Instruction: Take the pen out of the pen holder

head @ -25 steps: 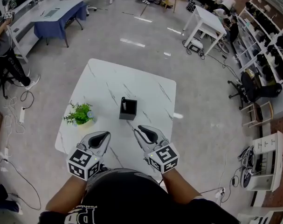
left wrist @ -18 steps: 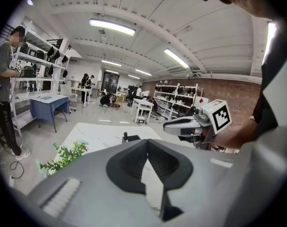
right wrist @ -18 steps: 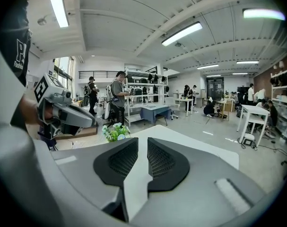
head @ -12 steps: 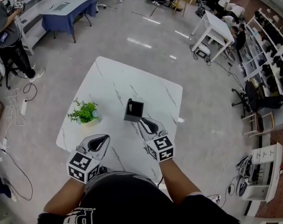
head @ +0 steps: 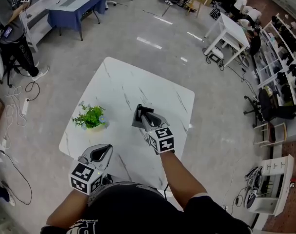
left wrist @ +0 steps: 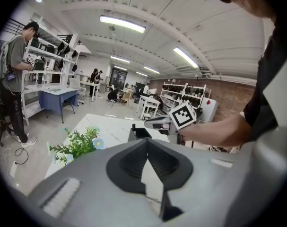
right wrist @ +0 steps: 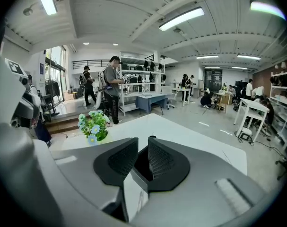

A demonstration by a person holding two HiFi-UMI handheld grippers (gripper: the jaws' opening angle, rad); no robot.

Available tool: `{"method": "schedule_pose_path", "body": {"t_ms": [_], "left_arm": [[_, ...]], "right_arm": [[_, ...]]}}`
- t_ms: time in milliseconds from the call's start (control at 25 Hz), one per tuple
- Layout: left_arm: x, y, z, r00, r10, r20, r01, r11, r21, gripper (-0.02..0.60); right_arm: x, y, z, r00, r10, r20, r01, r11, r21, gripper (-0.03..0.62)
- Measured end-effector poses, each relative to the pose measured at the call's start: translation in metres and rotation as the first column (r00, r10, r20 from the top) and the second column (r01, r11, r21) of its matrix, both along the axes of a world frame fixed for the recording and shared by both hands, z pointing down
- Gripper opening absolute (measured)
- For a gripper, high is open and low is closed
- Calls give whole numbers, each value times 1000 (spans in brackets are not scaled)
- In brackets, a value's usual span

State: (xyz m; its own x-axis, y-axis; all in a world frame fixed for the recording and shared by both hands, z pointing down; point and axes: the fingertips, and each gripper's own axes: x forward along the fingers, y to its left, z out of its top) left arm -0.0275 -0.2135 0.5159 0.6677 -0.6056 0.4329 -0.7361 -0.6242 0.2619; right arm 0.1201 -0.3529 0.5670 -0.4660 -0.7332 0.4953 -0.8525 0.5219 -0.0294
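We've got our right claw point(head: 146, 117) narrowly parted, just above the pen holder point(head: 136, 121). Left gripper view alone shows us the pen point(left wrist: 133, 126) inside. Left claw point(head: 108, 148) is pinched together, empty.

Bright, even light falls from long ceiling tubes point(left wrist: 122, 23), which burn out to white. The polished floor point(head: 148, 43) throws back pale streaks of glare on the far side, and the marble surface point(head: 123, 89) carries only faint shadows. Wide lenses bow straight lines, dark vignettes ring both gripper views, and the left gripper point(left wrist: 147, 143) and right gripper point(right wrist: 143, 143) look soft close to their lenses.
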Motion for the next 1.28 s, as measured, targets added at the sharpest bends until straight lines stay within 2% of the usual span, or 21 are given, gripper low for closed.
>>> {"method": "schedule_pose_path", "body": {"t_ms": [440, 1000, 1280], "left_arm": [[-10, 2, 9, 1000, -28, -3, 28, 999, -36, 57], [-20, 2, 16, 998, -60, -7, 59, 996, -62, 57], [-20, 4, 18, 998, -62, -14, 60, 996, -68, 57]], "right_arm": [[-5, -43, 35, 999, 20, -48, -24, 997, -76, 52], [-9, -60, 50, 993, 14, -120, -27, 994, -109, 52], [-12, -60, 57, 981, -2, -193, -23, 991, -129, 66]]}}
